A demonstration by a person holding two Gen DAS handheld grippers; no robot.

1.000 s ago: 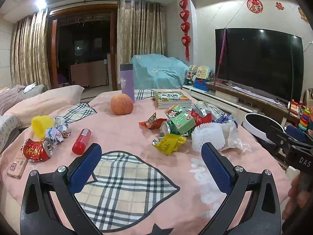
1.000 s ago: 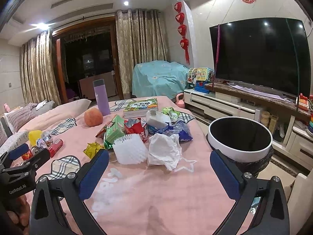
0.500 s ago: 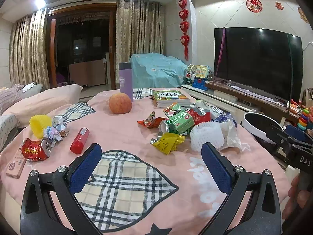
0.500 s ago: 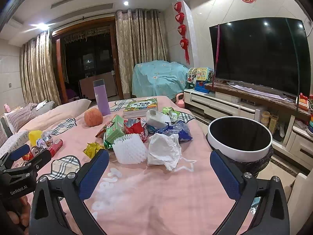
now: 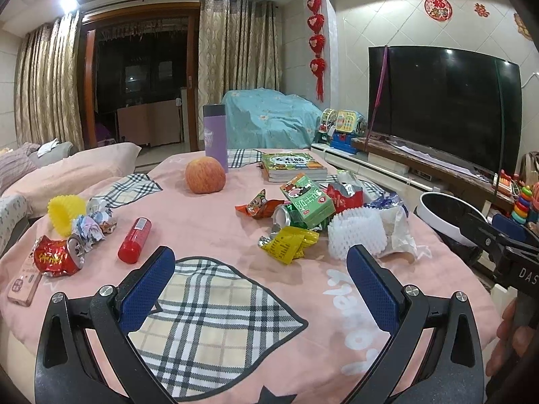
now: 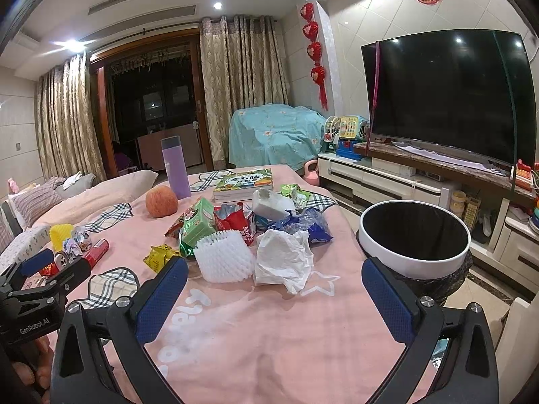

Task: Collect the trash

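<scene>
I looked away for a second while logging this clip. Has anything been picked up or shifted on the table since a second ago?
Nothing picked up or let go. The left tool drifted slightly, so the apple and red tube slid a little left in its view. The right tool barely moved. Both stay open and empty; the foam net, tissue and bin lie as before.

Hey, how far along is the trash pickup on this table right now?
Nothing looks collected: the bin shows only a dark inside. In hand: nothing; left gripper and right gripper hover open over the tablecloth. Left: the white tissue, foam net, yellow wrapper and crushed red can.
</scene>
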